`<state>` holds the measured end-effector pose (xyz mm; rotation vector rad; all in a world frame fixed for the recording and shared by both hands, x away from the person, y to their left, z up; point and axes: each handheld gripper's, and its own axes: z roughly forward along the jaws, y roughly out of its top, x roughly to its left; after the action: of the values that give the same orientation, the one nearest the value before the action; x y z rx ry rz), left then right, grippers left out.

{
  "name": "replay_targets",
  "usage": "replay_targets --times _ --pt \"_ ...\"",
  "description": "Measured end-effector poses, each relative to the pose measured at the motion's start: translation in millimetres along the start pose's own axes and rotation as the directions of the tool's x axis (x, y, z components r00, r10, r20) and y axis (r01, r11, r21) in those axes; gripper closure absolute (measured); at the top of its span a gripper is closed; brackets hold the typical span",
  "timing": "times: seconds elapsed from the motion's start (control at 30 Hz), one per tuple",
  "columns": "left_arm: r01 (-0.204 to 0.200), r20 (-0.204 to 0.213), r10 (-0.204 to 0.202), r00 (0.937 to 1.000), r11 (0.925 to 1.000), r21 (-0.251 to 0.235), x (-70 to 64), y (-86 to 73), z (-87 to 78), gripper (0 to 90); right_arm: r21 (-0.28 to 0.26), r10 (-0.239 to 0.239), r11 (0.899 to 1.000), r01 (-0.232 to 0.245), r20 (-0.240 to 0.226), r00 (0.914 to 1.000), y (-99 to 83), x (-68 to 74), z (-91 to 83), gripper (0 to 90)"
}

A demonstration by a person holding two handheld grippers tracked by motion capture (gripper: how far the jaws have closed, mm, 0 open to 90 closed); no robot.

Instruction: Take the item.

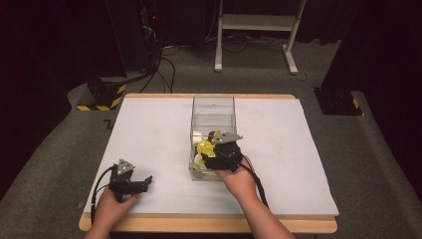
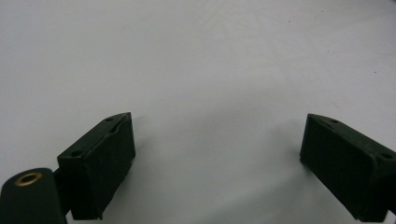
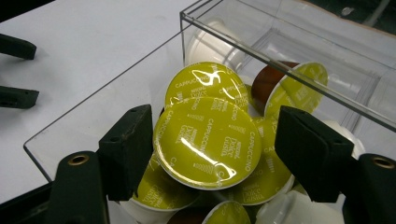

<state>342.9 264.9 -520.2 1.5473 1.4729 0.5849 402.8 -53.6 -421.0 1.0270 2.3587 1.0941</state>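
Many yellow-lidded capsules (image 3: 208, 142) fill the clear box (image 3: 102, 95); right claw (image 3: 215, 154) gapes around one.

Lower capsules (image 3: 163, 196) buried under top capsule (image 3: 208, 142); high view: right gripper (image 1: 222, 149) hides bin's (image 1: 213, 102) contents.

A wooden table (image 1: 209, 225) carried a white board (image 1: 149, 134) that covered nearly all of its top, leaving a strip of wood along the near edge. A clear plastic box (image 1: 213, 107) stood directly on the board near its middle. The left gripper (image 1: 142, 183) rested low at the board's near left part
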Motion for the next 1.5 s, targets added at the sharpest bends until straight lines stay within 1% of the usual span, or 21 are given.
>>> replay_targets --times 0.17,0.33,0.43,0.6,0.8,0.87,1.1,1.2,1.3,1.37,1.43,1.47,1.5 --pt "0.001 0.0 -0.001 1.0 1.0 -0.001 -0.1 0.0 0.0 10.2 0.018 -0.005 1.0 0.006 -0.003 1.0 -0.4 0.8 1.1 30.9" --pt "0.001 0.0 -0.001 1.0 1.0 -0.001 0.0 0.0 0.1 10.2 0.032 -0.024 0.999 0.024 -0.004 0.9997 -0.7 2.0 1.8 33.7" --pt "0.001 0.0 -0.001 1.0 1.0 -0.001 -0.1 0.0 0.1 10.2 0.033 -0.027 0.999 0.028 -0.008 0.9996 -0.9 2.4 1.6 36.8" --pt "0.001 0.0 -0.001 1.0 1.0 -0.001 -0.1 0.0 0.1 10.2 0.034 -0.035 0.999 0.035 -0.007 0.9994 -1.3 3.1 2.1 37.4" --pt "0.001 0.0 -0.001 1.0 1.0 -0.001 -0.1 0.0 0.1 10.2 0.03 -0.031 0.999 0.031 -0.015 0.9994 -1.7 2.8 1.2 37.9" --pt "-0.001 -0.001 0.001 1.0 1.0 0.001 0.0 0.0 -0.1 10.2 0.019 -0.026 0.999 0.027 -0.016 0.9995 -2.2 3.2 0.0 37.9" --pt "-0.001 0.0 0.001 1.0 1.0 0.001 0.0 0.0 -0.1 10.2 -0.018 -0.051 0.999 0.051 -0.013 0.9986 -4.3 6.2 -6.4 38.0" --pt "0.0 0.0 0.0 1.0 1.0 0.0 0.0 0.0 0.0 10.2 -0.039 -0.052 0.998 0.052 -0.011 0.9986 -6.8 7.8 -7.5 38.0" --pt "0.0 0.0 0.0 1.0 1.0 0.0 0.0 0.0 0.0 10.2 -0.059 -0.041 0.997 0.04 -0.019 0.999 -9.9 7.8 -7.0 38.0" --pt "-0.005 0.001 0.005 1.0 1.0 0.003 0.4 0.1 -0.1 10.2 -0.076 -0.025 0.997 0.022 -0.03 0.9993 -11.5 7.4 -7.7 38.0" --pt "-0.003 0.001 0.003 1.0 1.0 0.002 0.3 0.1 -0.1 10.3 -0.08 -0.033 0.996 0.03 -0.032 0.999 -11.4 7.4 -9.2 38.0" --pt "0.001 0.001 -0.001 1.0 1.0 -0.001 0.0 0.0 0.1 10.2 -0.084 -0.027 0.996 0.025 -0.032 0.9991 -11.6 7.2 -10.9 38.0" --pt "-0.003 0.001 0.003 1.0 1.0 0.001 0.2 0.1 0.0 10.2 -0.091 -0.022 0.996 0.019 -0.035 0.9991 -11.9 6.8 -12.6 38.0"
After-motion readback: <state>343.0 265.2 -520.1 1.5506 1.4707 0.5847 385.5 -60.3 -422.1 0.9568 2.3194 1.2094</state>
